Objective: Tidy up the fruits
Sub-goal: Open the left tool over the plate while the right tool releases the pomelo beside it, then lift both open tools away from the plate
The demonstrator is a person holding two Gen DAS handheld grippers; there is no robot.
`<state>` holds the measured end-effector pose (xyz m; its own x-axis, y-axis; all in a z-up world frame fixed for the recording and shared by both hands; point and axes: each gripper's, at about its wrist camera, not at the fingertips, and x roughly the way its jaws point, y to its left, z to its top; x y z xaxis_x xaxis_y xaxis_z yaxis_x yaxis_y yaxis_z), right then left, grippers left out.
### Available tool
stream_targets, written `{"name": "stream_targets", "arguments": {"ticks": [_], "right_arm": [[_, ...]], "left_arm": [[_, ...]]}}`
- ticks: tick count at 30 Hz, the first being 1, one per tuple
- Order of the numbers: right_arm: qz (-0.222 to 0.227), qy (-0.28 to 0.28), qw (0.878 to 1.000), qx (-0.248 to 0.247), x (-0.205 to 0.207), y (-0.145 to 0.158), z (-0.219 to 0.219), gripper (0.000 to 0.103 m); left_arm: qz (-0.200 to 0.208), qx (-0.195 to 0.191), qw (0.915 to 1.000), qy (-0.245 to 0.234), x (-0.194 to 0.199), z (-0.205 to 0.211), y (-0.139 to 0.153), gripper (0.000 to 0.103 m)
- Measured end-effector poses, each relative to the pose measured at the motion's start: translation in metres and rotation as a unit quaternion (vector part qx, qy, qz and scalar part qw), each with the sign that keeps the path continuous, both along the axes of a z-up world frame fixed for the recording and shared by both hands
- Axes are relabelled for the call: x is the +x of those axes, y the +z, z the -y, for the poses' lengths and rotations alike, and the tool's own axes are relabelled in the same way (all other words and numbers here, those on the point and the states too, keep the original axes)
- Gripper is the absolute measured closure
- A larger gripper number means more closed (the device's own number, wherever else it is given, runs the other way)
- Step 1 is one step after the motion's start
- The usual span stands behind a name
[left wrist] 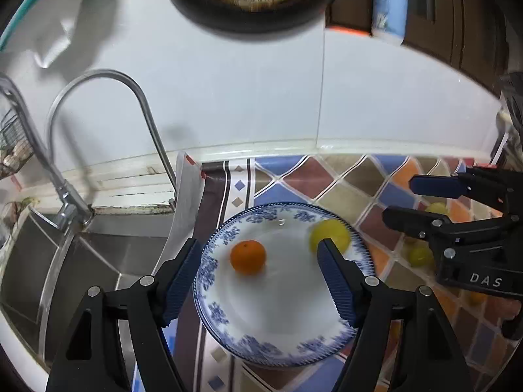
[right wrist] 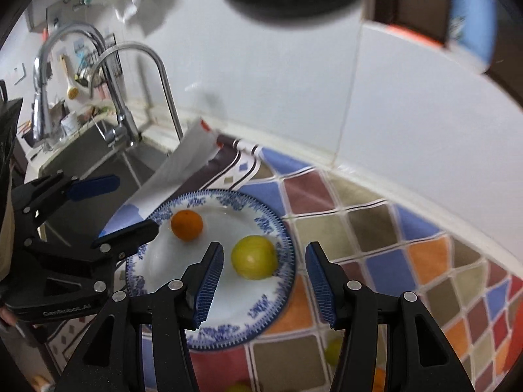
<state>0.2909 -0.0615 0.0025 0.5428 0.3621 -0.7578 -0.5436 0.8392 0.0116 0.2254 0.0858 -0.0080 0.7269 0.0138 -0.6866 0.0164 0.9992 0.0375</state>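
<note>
With both fruits on the plate (right wrist: 278, 228), the yellow fruit (right wrist: 254, 256) lies just ahead of the wide, empty right claw (right wrist: 264, 276), the orange (left wrist: 247, 256) ahead of the wide, empty left claw (left wrist: 258, 277); a careless nudge could roll either off onto the surface (right wrist: 392, 228).

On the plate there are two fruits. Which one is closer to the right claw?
The yellow-green fruit. It lies on the plate near the rim, just ahead of the open right claw; the orange one sits farther back.
</note>
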Motion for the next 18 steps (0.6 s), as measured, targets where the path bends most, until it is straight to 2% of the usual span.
{"name": "stream_targets", "arguments": {"ticks": [6,9,14,18], "right_arm": [[0.033,-0.041,0.999,0.014,-0.032,0.025,0.031,0.049],[0.052,-0.064,0.996,0.023,-0.053,0.033,0.048,0.044],[0.071,-0.096,0.992,0.027,-0.081,0.038,0.077,0.044],[0.094,-0.131,0.987,0.027,-0.104,0.038,0.106,0.044]], "left_arm": [[0.047,0.001,0.9989,0.000,-0.040,0.021,0.024,0.024],[0.069,0.004,0.9976,-0.005,-0.058,0.033,0.032,0.023],[0.094,0.019,0.9952,-0.019,-0.083,0.057,0.032,0.021],[0.102,0.016,0.9942,-0.032,-0.099,0.071,0.027,0.021]]}}
